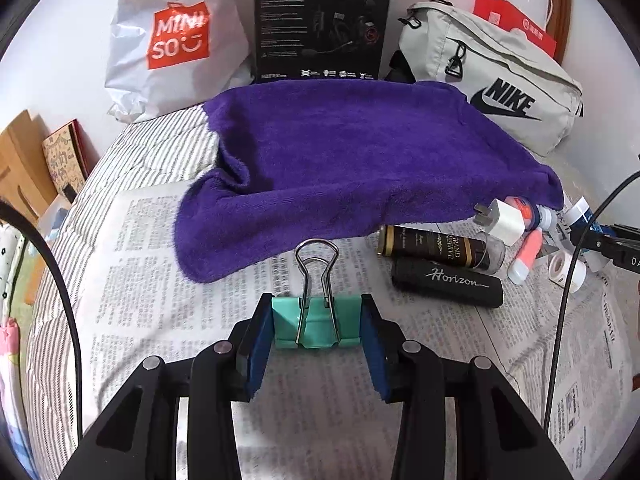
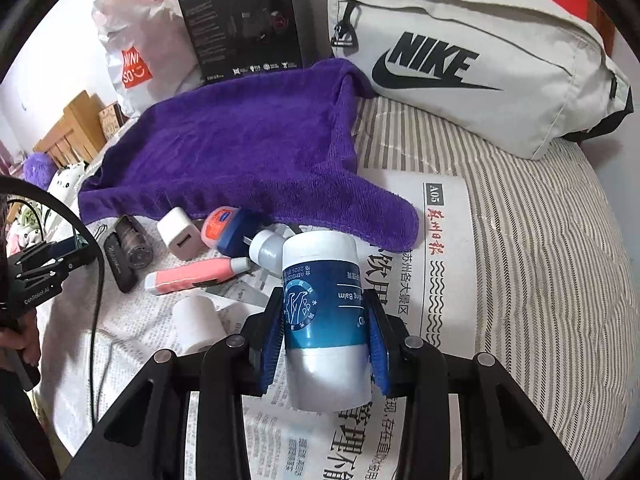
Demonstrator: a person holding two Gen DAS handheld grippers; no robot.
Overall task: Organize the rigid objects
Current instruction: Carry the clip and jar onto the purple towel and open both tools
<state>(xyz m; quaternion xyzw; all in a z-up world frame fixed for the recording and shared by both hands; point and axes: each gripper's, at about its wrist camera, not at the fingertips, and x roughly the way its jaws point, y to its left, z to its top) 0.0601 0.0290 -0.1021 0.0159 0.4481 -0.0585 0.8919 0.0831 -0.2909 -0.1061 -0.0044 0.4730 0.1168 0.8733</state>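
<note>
Left gripper (image 1: 316, 328) is clamped on a teal metal binder clip (image 1: 316, 326), over the newspaper (image 1: 160, 320) near the purple towel (image 1: 340, 160); right gripper (image 2: 326, 336) grips a white-and-blue balm tube (image 2: 324, 320). My read: early going, both items picked but unplaced. Black cylinders (image 1: 444, 282), white charger (image 2: 180, 236) and pink tube (image 2: 188, 278) remain clustered along the towel's near edge.

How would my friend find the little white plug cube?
Start at the big purple towel on the newspaper. Along its near edge lies a cluster of small things; the white charger cube sits there beside a black tube. It's the only boxy white one.
</note>
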